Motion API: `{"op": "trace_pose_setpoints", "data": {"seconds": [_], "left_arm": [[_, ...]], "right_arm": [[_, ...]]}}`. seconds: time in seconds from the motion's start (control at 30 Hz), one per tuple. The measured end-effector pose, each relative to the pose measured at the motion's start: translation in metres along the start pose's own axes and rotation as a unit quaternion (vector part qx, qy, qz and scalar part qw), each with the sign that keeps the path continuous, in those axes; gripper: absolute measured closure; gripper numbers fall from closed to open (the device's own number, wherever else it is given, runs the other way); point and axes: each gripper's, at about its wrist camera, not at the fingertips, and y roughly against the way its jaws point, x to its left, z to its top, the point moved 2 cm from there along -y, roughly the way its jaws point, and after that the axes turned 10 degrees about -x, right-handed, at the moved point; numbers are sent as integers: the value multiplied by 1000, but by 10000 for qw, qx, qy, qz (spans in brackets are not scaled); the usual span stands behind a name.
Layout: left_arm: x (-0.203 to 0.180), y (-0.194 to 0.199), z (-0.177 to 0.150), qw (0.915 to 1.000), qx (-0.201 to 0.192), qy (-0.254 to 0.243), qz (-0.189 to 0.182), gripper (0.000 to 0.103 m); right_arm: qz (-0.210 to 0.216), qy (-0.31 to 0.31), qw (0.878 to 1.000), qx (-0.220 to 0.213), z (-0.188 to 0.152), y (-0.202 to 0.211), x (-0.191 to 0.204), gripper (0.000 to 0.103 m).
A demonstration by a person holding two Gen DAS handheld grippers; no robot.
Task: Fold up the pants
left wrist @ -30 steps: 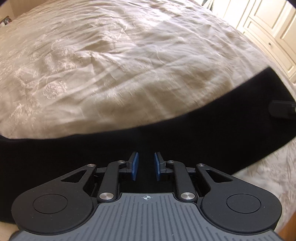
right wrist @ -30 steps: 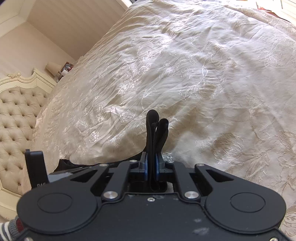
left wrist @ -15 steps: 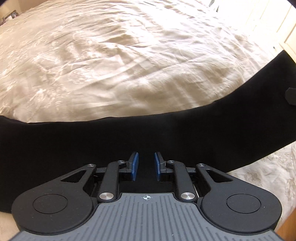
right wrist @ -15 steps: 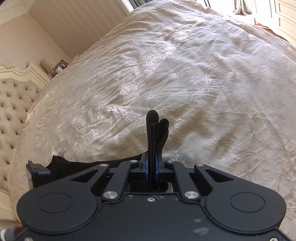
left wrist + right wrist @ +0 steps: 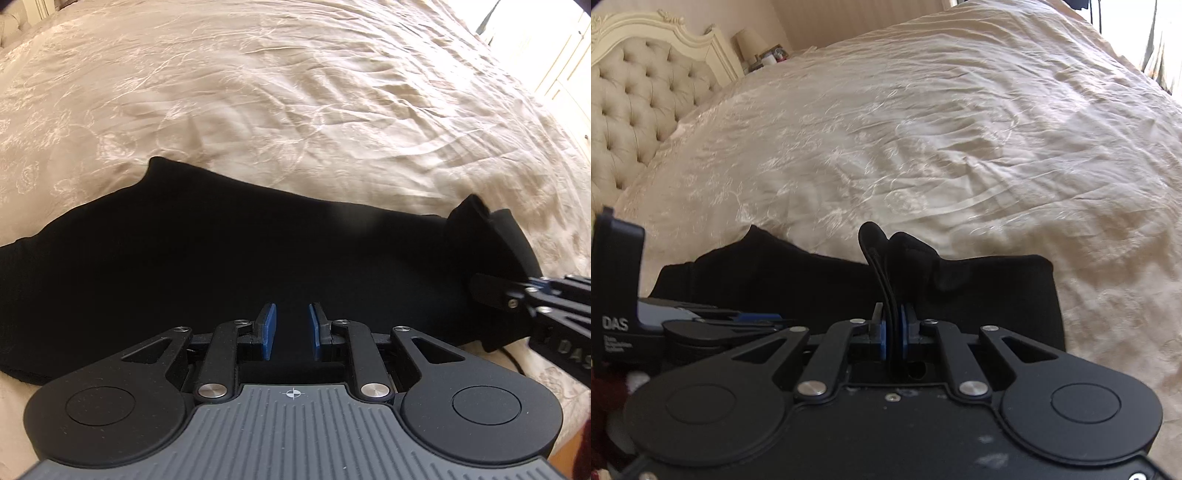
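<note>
Black pants (image 5: 229,266) are seen spread across the near side of a bed (image 5: 295,110) covered in a cream embroidered bedspread, with the fabric so dark that no seams, pockets or waistband can be made out. In the left wrist view, the garment's left end is cut off at the picture's edge and its near edge is hidden beneath the left tool (image 5: 291,330). The blue pads (image 5: 268,330) of that tool are held a small gap apart, with black cloth seen in the gap; whether cloth is pinched there cannot be told. At the right edge of the same view, the right tool (image 5: 480,291) is seen only in part, with the letters "DAS" partly legible on its body.

In the right wrist view, a tufted headboard (image 5: 631,103) and a small bedside lamp (image 5: 748,40) are shown at upper left, the items beside the lamp being too small to identify. The left tool (image 5: 753,317) is seen at the left edge, marked "DAS" above smaller lines that cannot be read. At centre, the right tool (image 5: 893,334) is pressed together on a doubled fold of the pants (image 5: 997,288), which stands up from between the pads.
</note>
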Motion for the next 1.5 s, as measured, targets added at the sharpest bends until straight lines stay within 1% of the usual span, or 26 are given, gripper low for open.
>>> {"op": "trace_pose_setpoints", "data": {"seconds": [0.1, 0.2, 0.3, 0.47, 0.5, 0.53, 0.57, 0.63, 0.7, 0.8, 0.9, 0.97, 1.03, 1.07, 1.13, 1.17, 1.27, 1.37, 1.5], "left_arm": [[21, 5, -3, 10000, -6, -51, -27, 84], [32, 7, -5, 9999, -22, -107, -66, 84], [41, 7, -6, 9998, -15, -149, -122, 84], [45, 8, -6, 9995, 12, -223, -221, 84], [44, 8, -6, 9994, 16, -237, -241, 84], [43, 8, -5, 9993, 24, -251, -259, 84], [42, 8, -4, 9993, 30, -260, -275, 84], [38, 7, -3, 9991, 32, -273, -313, 84], [33, 7, 1, 9991, 28, -232, -364, 84], [21, 9, 8, 9990, -64, -128, -426, 84], [2, 10, 18, 9986, -160, -80, -494, 84], [-13, 8, 22, 9981, -159, -99, -585, 84], [-30, 3, 25, 9974, -120, -201, -683, 84], [-39, 0, 25, 9969, -69, -242, -740, 84], [-52, -14, 24, 9957, 164, -209, -886, 84], [-57, -21, 22, 9958, 290, -163, -858, 84], [-62, -40, 19, 9970, 595, -42, -491, 84], [-60, -59, 14, 9946, 958, 107, -385, 83], [-61, -72, 13, 9941, 1052, -6, -247, 83]], "right_arm": [[-208, 23, 9996, 172, -18, -30, 19, 94], [-565, -60, 9981, 242, -28, -51, 27, 94], [-709, -111, 9972, 203, -29, -59, 34, 94], [-811, -165, 9966, 23, -23, -61, 51, 94], [-834, -181, 9964, -7, -22, -62, 52, 93], [-870, -199, 9960, -18, -21, -64, 54, 90], [-865, -224, 9960, -4, -21, -66, 55, 82], [-684, -365, 9969, 111, -23, -72, 54, 73], [-474, -374, 9979, 243, -23, -70, 55, 73], [-270, -265, 9993, 66, -20, -46, 55, 73], [-166, -236, 9995, -114, -19, -15, 44, 73], [-196, -239, 9993, -203, -22, 7, 31, 73], [-390, -185, 9988, -243, -27, 24, 17, 73], [-599, -102, 9980, -199, -31, 30, 9, 73], [-933, -27, 9956, -43, -40, 36, -7, 72], [-1031, -105, 9946, 45, -44, 38, -15, 72], [-1219, -606, 9903, 271, -56, 37, -40, 72], [-1400, -873, 9853, 436, -63, 29, -56, 72], [-1360, -1353, 9794, 623, -66, 14, -63, 72]]}}
